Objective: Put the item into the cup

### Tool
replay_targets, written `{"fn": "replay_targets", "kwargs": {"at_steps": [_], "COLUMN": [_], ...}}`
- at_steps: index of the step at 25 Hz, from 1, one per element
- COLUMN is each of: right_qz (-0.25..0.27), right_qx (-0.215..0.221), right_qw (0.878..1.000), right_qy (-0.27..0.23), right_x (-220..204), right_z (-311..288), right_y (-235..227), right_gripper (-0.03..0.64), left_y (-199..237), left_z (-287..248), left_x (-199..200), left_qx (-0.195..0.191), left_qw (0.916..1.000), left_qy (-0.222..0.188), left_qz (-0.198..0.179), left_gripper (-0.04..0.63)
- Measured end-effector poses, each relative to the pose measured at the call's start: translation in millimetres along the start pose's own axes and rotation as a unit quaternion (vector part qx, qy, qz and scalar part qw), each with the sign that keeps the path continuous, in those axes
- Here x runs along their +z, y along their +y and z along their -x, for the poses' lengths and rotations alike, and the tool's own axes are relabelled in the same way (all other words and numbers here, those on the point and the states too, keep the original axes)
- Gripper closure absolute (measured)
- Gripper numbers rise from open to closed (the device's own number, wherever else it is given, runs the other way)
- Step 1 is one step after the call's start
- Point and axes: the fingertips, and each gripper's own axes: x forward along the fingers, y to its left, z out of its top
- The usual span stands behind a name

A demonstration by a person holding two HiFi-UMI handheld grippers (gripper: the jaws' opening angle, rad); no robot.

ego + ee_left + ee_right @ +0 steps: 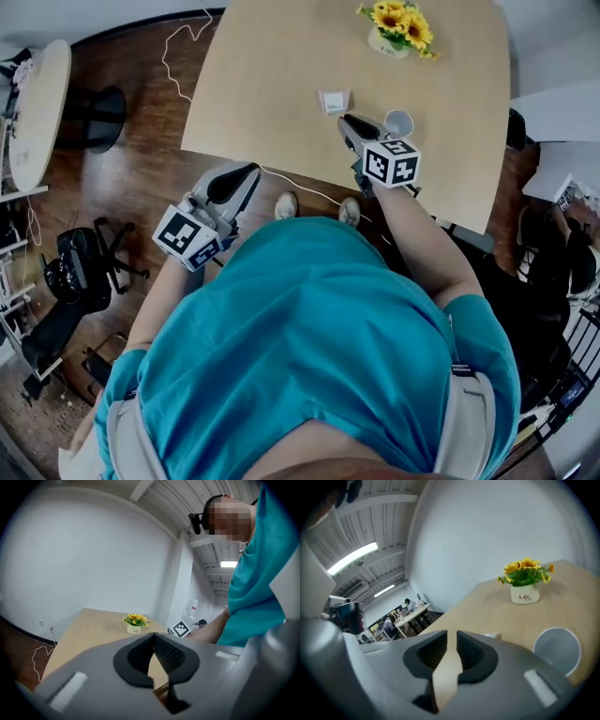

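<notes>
A small white square item (334,100) lies flat on the light wooden table (281,84). A white cup (398,123) stands upright just to its right. My right gripper (346,120) hovers over the table's near part, between the two and a little short of the item. Its jaws stand a narrow gap apart with nothing between them. In the right gripper view the cup (557,648) is at lower right, and a sliver of the item (492,635) shows above the right gripper (451,637). My left gripper (246,174) hangs off the table over the floor, shut and empty.
A white pot of yellow sunflowers (397,28) stands at the table's far edge. A white cable (300,186) trails across the dark wood floor below the table's near edge. Chairs and other tables stand to the left and right.
</notes>
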Motion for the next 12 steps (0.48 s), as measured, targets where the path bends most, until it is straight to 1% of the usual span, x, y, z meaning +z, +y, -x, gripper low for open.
{"fn": "replay_targets", "kwargs": {"at_steps": [3, 6, 10, 12], "right_qz": [-0.009, -0.002, -0.006, -0.002], "right_qx": [-0.061, -0.114, -0.163, -0.182], "right_qw": [0.998, 0.993, 0.985, 0.98], "right_qy": [0.014, 0.037, 0.063, 0.076], "right_x": [-5, -13, -24, -30], "right_z": [-31, -47, -62, -70], "right_y": [-25, -47, -66, -74], "right_gripper": [0.558, 0.503, 0.448, 0.437], "left_y": [4, 9, 20, 27], "left_z": [8, 14, 21, 23], "left_x": [-10, -14, -17, -19], "left_qx": [0.013, 0.016, 0.014, 0.014], "left_qw": [0.9998, 0.9997, 0.9996, 0.9995], "left_qy": [0.01, 0.012, 0.014, 0.013], "left_qz": [0.009, 0.016, 0.019, 0.025], "left_gripper": [0.592, 0.592, 0.592, 0.592]}}
